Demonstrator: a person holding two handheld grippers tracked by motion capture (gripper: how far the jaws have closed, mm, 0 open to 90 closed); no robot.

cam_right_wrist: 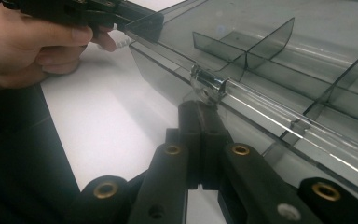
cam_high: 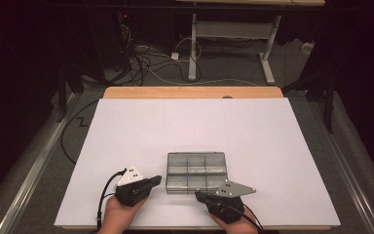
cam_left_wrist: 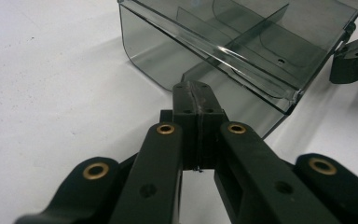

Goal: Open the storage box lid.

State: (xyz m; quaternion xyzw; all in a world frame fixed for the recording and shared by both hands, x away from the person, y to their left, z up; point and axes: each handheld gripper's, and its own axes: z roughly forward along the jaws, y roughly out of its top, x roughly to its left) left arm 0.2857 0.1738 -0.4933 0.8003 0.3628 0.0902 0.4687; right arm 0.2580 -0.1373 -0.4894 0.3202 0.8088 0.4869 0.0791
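A smoke-grey clear plastic compartment box [cam_high: 196, 171] lies near the table's front edge, divided into several cells. My left gripper [cam_high: 157, 181] points at its left front corner. In the left gripper view the jaws [cam_left_wrist: 196, 91] are pressed together, empty, with the tip against the box's front wall [cam_left_wrist: 242, 42]. My right gripper [cam_high: 198, 195] comes at the front side from the right. Its shut jaws [cam_right_wrist: 198, 109] sit just below a small clear latch [cam_right_wrist: 208, 84] on the box's rim [cam_right_wrist: 307, 70]. The left hand and its gripper [cam_right_wrist: 121, 16] reach the box's corner farther off.
The box rests on a white table top [cam_high: 175, 122] with a wooden strip along the far edge. Beyond it, cables and a desk frame [cam_high: 229, 44] stand on a dark floor. The right gripper's tip [cam_left_wrist: 354, 58] juts in beside the box's right corner.
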